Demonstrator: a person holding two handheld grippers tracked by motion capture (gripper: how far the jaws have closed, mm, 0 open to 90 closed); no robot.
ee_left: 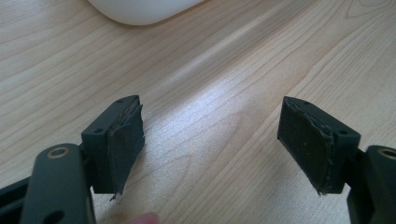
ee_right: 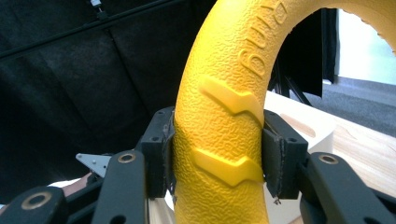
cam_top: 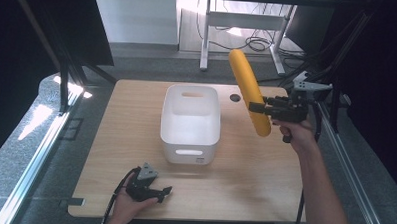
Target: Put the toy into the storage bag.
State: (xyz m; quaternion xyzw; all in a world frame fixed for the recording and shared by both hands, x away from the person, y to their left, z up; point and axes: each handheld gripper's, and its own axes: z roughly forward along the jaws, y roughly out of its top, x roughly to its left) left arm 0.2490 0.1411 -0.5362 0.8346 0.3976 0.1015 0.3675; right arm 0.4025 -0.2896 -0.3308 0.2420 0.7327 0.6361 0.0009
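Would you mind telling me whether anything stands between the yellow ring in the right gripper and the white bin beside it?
Nothing visible does. The right gripper holds the yellow ring in the air, to the right of the white bin, whose top is open. The left gripper rests near the table's front edge, away from that path.

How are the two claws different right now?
The right claw is shut on the yellow ring; the left claw is open and holds nothing. The right claw is lifted in the air to the right of the white bin; the left claw sits low by the table. Both have black jaws.
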